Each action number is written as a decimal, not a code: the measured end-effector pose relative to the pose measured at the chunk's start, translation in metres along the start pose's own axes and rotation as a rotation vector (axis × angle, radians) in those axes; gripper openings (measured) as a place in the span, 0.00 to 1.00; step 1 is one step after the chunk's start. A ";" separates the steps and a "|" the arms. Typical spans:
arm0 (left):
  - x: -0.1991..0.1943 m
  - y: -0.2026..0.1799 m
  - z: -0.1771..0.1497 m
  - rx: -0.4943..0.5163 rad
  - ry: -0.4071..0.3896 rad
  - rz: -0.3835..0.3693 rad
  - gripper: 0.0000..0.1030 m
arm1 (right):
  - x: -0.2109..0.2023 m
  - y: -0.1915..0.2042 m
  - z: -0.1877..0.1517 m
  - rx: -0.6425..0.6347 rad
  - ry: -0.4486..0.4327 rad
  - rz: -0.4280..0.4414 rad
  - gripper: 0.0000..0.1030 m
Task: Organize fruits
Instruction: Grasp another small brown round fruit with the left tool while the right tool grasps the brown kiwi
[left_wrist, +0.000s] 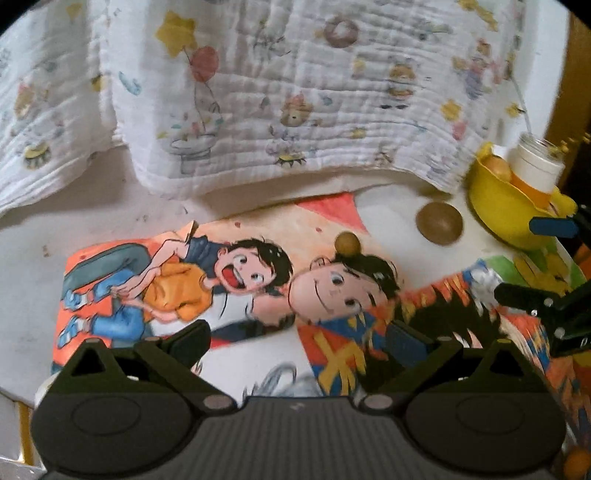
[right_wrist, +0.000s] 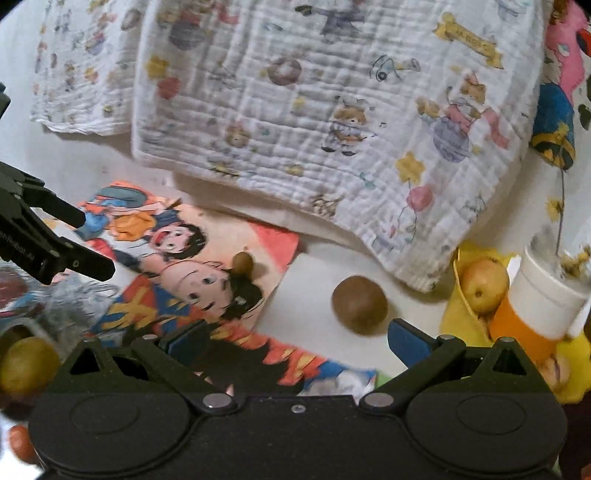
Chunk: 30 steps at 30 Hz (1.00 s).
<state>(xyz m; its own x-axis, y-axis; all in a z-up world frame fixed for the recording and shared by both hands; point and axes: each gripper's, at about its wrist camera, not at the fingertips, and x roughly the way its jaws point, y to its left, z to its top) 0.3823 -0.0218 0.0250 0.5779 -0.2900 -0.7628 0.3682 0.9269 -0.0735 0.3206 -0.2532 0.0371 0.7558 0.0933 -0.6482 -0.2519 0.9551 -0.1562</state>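
Note:
A brown kiwi (right_wrist: 359, 304) lies on the white table just ahead of my open, empty right gripper (right_wrist: 295, 341); it also shows in the left wrist view (left_wrist: 439, 223). A small yellow-brown fruit (right_wrist: 242, 263) sits on the cartoon picture book (right_wrist: 177, 258), also seen from the left (left_wrist: 347, 243). A yellow bowl (left_wrist: 506, 206) at the right holds a yellow-red apple (right_wrist: 484, 284). My left gripper (left_wrist: 295, 341) is open and empty above the book. The right gripper's fingers (left_wrist: 528, 299) show at that view's right edge.
A printed white cloth (right_wrist: 314, 110) hangs over the table's back. A white and orange jar (right_wrist: 535, 306) stands by the bowl. A yellow fruit (right_wrist: 27, 363) and an orange one (right_wrist: 20, 443) lie at the near left. The left gripper (right_wrist: 40, 236) is at the left edge.

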 end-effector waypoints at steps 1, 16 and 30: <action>0.006 0.001 0.003 -0.007 0.001 0.005 1.00 | 0.007 -0.002 0.003 -0.007 0.003 -0.010 0.99; 0.080 -0.009 0.025 0.025 -0.018 -0.011 0.99 | 0.088 -0.025 0.003 0.051 0.019 -0.085 0.95; 0.112 -0.018 0.040 -0.018 -0.050 -0.072 0.86 | 0.120 -0.009 -0.001 -0.111 0.043 -0.218 0.84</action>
<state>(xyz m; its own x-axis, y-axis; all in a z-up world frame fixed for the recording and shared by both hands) 0.4690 -0.0804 -0.0333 0.5866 -0.3669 -0.7220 0.3971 0.9073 -0.1385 0.4133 -0.2507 -0.0398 0.7740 -0.1258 -0.6206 -0.1520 0.9145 -0.3749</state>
